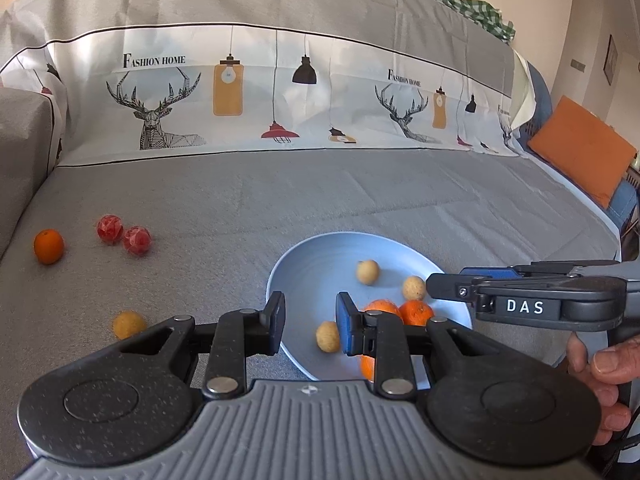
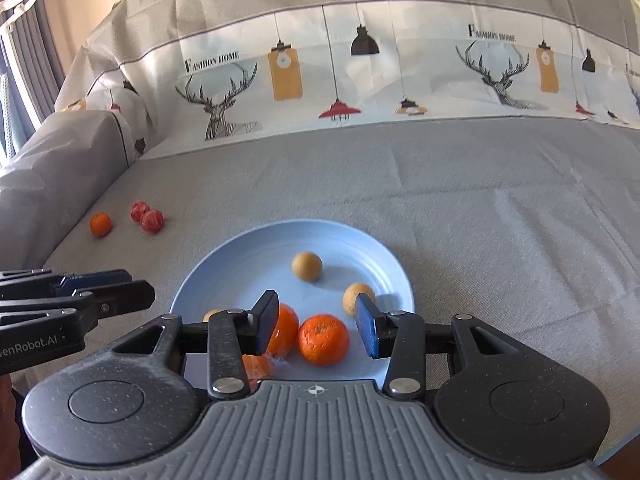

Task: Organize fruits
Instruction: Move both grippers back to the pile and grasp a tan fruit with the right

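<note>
A light blue plate (image 2: 256,256) (image 1: 312,264) lies on the grey sofa cover. It holds three tan round fruits (image 2: 306,266) and three oranges (image 2: 323,339). My right gripper (image 2: 318,326) is open and empty, hovering over the plate's near side above an orange. My left gripper (image 1: 311,326) is open and empty over the plate's left rim. Off the plate to the left lie one orange (image 1: 49,246), two red fruits (image 1: 137,240) and one tan fruit (image 1: 129,324).
The sofa backrest (image 1: 280,92) with a deer-and-lamp print rises behind. A grey armrest (image 2: 60,168) stands at the left. An orange cushion (image 1: 580,152) lies at the far right. The right gripper body (image 1: 540,304) reaches in from the right in the left wrist view.
</note>
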`<state>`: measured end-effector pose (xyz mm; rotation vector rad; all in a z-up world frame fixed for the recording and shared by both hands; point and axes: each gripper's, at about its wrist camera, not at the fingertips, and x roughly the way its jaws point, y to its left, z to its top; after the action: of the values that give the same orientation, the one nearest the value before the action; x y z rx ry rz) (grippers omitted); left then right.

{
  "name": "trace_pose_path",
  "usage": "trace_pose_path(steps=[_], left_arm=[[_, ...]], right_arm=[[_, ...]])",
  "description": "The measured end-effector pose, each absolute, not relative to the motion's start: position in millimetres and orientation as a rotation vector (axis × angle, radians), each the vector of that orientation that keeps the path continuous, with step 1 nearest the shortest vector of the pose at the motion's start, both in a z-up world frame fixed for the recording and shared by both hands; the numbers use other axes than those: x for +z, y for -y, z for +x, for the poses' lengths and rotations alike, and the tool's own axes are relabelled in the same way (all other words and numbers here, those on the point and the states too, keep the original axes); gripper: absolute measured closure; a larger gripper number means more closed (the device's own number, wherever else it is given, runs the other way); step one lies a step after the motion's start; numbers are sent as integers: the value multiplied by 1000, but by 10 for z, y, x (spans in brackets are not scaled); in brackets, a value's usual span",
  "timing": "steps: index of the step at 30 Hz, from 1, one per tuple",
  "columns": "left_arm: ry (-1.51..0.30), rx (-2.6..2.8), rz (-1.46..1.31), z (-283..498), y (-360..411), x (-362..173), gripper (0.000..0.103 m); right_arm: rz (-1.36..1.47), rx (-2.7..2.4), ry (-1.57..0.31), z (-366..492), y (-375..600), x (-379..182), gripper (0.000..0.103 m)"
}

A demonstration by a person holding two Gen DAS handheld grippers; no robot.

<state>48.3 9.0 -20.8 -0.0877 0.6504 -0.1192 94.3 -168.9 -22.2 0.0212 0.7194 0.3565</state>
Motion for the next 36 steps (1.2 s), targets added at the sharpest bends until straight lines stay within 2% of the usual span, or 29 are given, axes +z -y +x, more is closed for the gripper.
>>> trace_pose_path(steps=[2,5,9,23,31,36], left_arm=[[-636,-111,-103,471,-124,-180,75],[-581,-73,-126,423,-202,-95,88],[-488,-14,-178,317,-366,75,89],[-311,211,-289,-65,-1105,531,89],[-368,272,-532,-1,-1648,375,89],[-400,258,-554,93,-1670,314,89]], right_arm=[[24,352,-702,936,1700,-200,59],[24,357,-676,923,1707,-167,69],[17,379,-657,915,1679,-140,76],[4,517,-641,892,1246,-93,78],[-38,680,-681,876,653,-164,78],[-111,795,-714,901,135,-310,75]])
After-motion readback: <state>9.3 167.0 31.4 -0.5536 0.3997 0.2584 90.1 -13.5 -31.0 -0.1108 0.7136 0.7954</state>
